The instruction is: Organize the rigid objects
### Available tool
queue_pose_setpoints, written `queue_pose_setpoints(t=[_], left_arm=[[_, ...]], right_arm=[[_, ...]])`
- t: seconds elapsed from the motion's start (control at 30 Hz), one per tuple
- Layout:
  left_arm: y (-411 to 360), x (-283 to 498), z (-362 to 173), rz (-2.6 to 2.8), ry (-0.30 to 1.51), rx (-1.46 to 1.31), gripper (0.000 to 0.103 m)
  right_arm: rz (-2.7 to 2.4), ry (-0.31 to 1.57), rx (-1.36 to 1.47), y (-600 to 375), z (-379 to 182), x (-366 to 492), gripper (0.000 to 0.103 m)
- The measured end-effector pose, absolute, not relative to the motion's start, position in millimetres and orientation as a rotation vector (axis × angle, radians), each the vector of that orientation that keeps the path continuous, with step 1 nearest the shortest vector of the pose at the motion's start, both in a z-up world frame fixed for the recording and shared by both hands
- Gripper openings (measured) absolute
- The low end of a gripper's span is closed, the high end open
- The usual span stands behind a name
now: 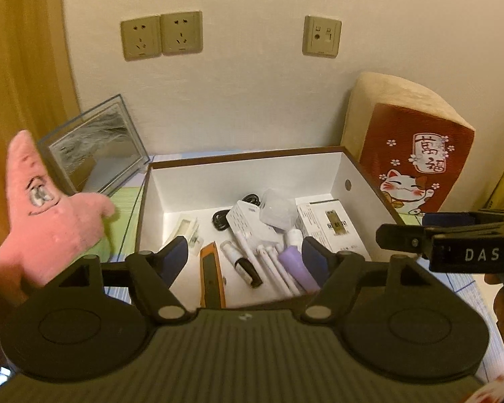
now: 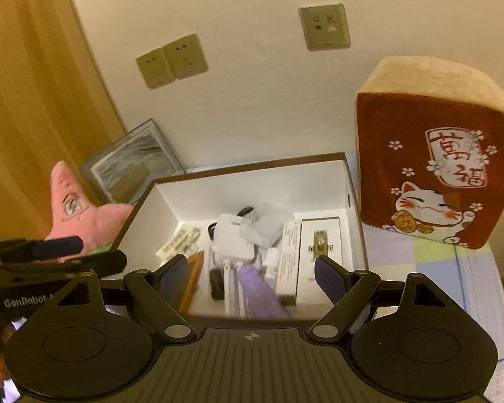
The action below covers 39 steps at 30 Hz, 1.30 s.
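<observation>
A white box with a brown rim (image 1: pixel 245 158) (image 2: pixel 252 166) stands against the wall. Several small items lie in it: an orange-and-grey tool (image 1: pixel 212 273), a purple tube (image 1: pixel 297 265) (image 2: pixel 257 290), white sticks (image 1: pixel 268 265), a white adapter (image 2: pixel 232 238), a clear plastic case (image 1: pixel 277 211), a black cable (image 1: pixel 220 220) and white cartons (image 1: pixel 332 226) (image 2: pixel 321 245). My left gripper (image 1: pixel 247 255) hangs open above the box's near edge, nothing between its fingers. My right gripper (image 2: pixel 252 275) is open over the same edge, empty too. Each gripper shows at the side of the other's view.
A pink star plush (image 1: pixel 47 215) (image 2: pixel 84 215) sits left of the box, with a glass picture frame (image 1: pixel 94 147) (image 2: pixel 136 161) behind it. A red lucky-cat cushion (image 1: pixel 416 164) (image 2: pixel 436 168) stands right of the box. Wall sockets (image 1: pixel 161 35) are above. An orange curtain (image 1: pixel 16 67) hangs at left.
</observation>
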<state>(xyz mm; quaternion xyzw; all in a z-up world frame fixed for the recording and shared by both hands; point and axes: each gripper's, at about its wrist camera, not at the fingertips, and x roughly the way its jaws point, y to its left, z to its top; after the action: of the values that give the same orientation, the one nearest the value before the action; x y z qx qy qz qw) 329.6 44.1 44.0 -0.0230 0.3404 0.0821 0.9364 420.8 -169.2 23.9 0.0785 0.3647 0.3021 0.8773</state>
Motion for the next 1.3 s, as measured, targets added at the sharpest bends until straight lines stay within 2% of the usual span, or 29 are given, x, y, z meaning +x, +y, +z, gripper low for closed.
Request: queue_pose_setpoints(t=[0.07, 0.37, 0.77, 1.3], left_arm=[[40, 315, 47, 0.177, 0.691, -0.065, 0.076], [14, 253, 59, 0.219, 0.658, -0.104, 0.079], [-21, 189, 56, 0.265, 0.667, -0.089, 0.079], [-28, 120, 33, 0.190, 0.764, -0.078, 0.078]], right_arm=[[0.642, 0.765, 0.157, -175, 25, 408, 0.080], [0.688, 0.804, 0.164, -203, 21, 356, 0.080], [0.726, 0.825, 0.134, -225, 18, 310, 0.080], [0.658, 0.880, 0.122, -233, 12, 233, 0.080]])
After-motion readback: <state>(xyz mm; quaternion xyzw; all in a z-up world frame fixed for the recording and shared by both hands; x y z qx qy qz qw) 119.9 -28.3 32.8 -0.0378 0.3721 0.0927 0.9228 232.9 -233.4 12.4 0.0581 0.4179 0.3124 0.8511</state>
